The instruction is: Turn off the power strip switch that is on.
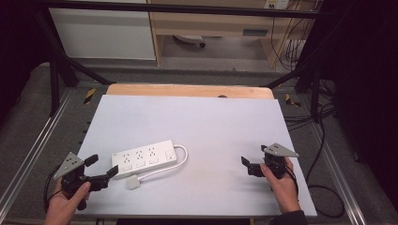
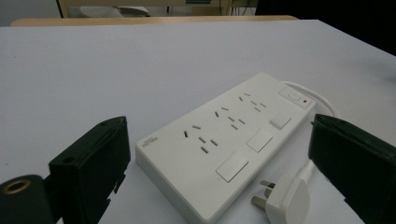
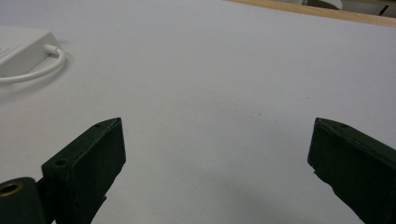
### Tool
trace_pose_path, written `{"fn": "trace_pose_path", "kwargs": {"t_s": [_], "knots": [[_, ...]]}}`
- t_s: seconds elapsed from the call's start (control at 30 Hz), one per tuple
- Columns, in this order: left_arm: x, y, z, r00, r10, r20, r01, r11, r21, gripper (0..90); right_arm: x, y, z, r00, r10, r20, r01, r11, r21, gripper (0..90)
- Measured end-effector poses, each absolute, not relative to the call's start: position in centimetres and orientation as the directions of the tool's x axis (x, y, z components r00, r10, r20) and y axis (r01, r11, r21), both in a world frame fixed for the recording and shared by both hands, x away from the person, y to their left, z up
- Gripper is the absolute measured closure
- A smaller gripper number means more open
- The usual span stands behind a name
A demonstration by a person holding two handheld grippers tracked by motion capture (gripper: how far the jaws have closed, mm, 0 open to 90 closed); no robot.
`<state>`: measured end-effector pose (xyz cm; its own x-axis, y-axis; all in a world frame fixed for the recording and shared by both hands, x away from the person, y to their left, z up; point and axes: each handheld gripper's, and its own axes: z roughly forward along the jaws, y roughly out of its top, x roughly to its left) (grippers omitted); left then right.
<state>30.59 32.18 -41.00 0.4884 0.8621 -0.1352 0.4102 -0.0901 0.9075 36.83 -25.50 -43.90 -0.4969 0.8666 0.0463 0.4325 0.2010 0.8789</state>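
Note:
A white power strip point(image 1: 144, 159) lies on the white table point(image 1: 197, 117), left of centre, with three socket groups and a switch at its right end. Its white cable point(image 1: 182, 158) loops around to a white plug point(image 1: 133, 183) lying at the strip's near side. My left gripper point(image 1: 102, 165) is open just left of the strip; in the left gripper view the strip point(image 2: 224, 140) and plug point(image 2: 285, 200) lie between and ahead of the jaws. My right gripper point(image 1: 254, 154) is open over bare table at the right, with the strip's end point(image 3: 21, 44) far off.
A wooden board edge point(image 1: 187, 90) runs along the table's far side. A black frame point(image 1: 56, 79) stands around the table, with cables point(image 1: 324, 187) on the floor at the right. A wooden cabinet point(image 1: 211, 28) stands behind.

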Motion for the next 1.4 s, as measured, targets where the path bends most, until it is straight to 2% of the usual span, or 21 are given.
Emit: {"fn": "trace_pose_path", "kwargs": {"t_s": [0.5, 0.67, 1.4], "knots": [[30.6, 30.9, -39.5, 0.506, 0.854, -0.122, 0.354, -0.076, 0.932, 5.0, 36.8, -25.3, -44.0, -0.501, 0.865, 0.022, 0.435, 0.229, 0.871, 3.0], [30.9, 30.3, -38.7, 0.514, 0.844, -0.150, 0.354, -0.049, 0.934, 5.1, 36.7, -25.4, -44.0, -0.498, 0.867, 0.015, 0.436, 0.235, 0.869, 3.0], [32.1, 27.1, -35.2, 0.569, 0.811, -0.135, 0.346, -0.088, 0.934, 5.6, 36.4, -25.1, -43.7, -0.501, 0.865, -0.007, 0.424, 0.252, 0.870, 2.7]]}}
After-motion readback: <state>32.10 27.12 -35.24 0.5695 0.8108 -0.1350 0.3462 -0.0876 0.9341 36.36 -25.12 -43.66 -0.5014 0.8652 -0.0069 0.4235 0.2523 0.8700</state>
